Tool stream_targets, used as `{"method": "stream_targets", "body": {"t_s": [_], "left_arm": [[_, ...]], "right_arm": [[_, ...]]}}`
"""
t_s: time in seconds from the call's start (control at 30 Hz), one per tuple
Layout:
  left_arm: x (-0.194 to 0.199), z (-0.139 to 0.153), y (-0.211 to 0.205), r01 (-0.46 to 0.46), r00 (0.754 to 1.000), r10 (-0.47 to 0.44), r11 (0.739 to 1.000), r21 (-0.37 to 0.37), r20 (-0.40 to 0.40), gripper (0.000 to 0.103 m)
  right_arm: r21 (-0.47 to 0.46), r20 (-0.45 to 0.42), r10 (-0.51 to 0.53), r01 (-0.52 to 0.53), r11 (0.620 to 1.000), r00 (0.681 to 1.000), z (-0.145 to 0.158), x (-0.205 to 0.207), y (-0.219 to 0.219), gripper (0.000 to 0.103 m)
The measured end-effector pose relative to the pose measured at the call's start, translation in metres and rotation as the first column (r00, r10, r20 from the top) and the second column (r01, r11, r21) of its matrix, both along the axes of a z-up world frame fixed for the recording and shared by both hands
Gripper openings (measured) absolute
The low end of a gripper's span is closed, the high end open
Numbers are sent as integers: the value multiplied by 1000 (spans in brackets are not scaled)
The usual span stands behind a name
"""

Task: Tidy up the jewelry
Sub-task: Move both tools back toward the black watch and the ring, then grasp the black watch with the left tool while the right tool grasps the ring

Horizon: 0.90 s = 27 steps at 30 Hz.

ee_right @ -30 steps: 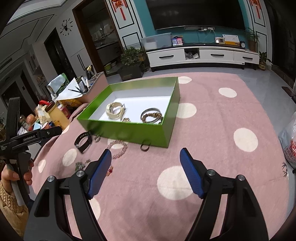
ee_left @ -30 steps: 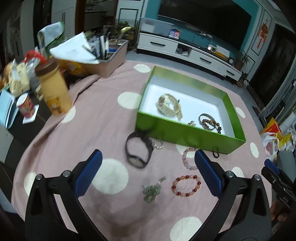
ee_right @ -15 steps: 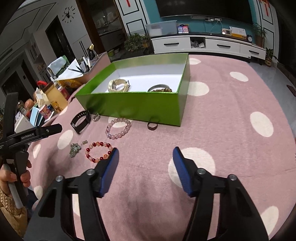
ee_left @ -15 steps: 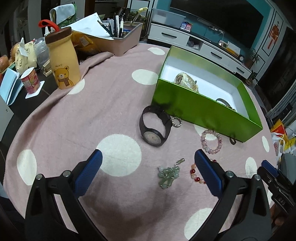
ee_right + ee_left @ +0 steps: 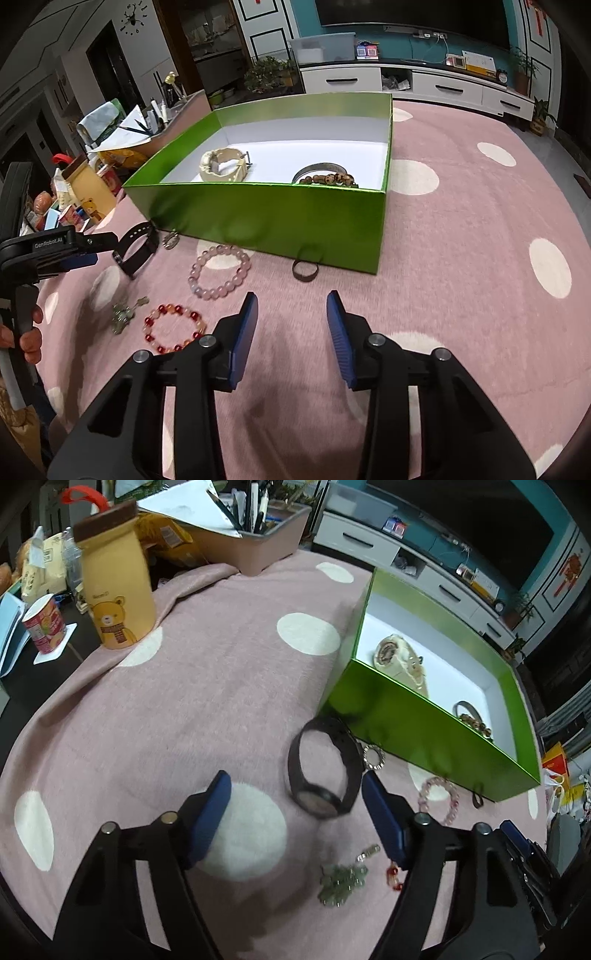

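Now pickup step: left gripper [image 5: 295,797], jaws apart, nears black watch [image 5: 325,768] at 1 o'clock; right gripper [image 5: 291,317] gaping, empty; next straddle watch & close.

Both grippers open, low over the table.

The left gripper [image 5: 295,794] has its blue pads spread wide and tilts downward. The right gripper [image 5: 291,325] is also parted, though narrower. A hand [image 5: 27,332] grips the left gripper's handle.
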<state>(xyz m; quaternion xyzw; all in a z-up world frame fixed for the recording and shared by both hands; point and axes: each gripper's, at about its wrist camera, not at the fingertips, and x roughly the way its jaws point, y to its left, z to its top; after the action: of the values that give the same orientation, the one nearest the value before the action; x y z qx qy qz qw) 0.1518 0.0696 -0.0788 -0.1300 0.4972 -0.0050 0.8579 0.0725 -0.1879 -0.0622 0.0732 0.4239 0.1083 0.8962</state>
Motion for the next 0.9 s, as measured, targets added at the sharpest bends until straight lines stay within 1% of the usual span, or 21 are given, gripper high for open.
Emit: {"method": "stream_targets", "body": {"t_s": [0.03,0.07,0.1,0.13,0.17,0.23,0.3,0.37,0.43,0.5,0.57,0.6,0.77,0.9], "left_arm": [[6,-2,-1,5,1000,-4,1000,10,-12,68],[9,-4,-1,8,1000,-7,1000,17,-23,59],[14,-7,-2,13,999,-12,1000,24,-38,55],[19,-10,-3,16,998,-14,999,29,-56,48],[20,-12,-3,18,998,-16,999,30,-65,43],[26,-16,-4,30,996,-27,999,32,-83,42],[28,-18,-6,45,996,-41,998,40,-85,37],[29,-19,-8,58,995,-54,997,45,-86,25],[31,-21,-11,79,993,-74,995,59,-90,17],[31,-22,-15,103,992,-98,992,68,-83,15],[30,-22,-18,112,991,-107,991,70,-79,12],[29,-22,-18,117,991,-112,991,70,-76,12],[23,-22,-17,129,990,-125,990,60,-65,11],[16,-20,-14,134,990,-132,990,46,-53,9]], "right_arm": [[-3,-3,-3,3,1000,1000,-2,3,0,38],[-6,-7,-6,6,1000,1000,-4,6,1,36],[-11,-13,-9,9,1000,1000,-6,10,2,36],[-16,-16,-11,11,1000,1000,-8,13,3,35],[-24,-20,-14,14,1000,1000,-10,16,4,35],[-38,-27,-22,21,999,999,-14,22,7,33],[-52,-31,-33,31,998,999,-17,27,8,32],[-63,-22,-40,38,997,999,-18,31,10,30],[-74,-21,-47,46,996,999,-18,34,13,30],[-96,-13,-51,49,994,999,-18,34,17,28],[-132,-4,-53,52,990,999,-19,34,21,20],[-143,2,-52,52,988,999,-19,34,22,18],[-144,4,-28,28,989,1000,-19,31,20,18],[-116,10,-22,23,993,1000,-14,22,16,18]]}}
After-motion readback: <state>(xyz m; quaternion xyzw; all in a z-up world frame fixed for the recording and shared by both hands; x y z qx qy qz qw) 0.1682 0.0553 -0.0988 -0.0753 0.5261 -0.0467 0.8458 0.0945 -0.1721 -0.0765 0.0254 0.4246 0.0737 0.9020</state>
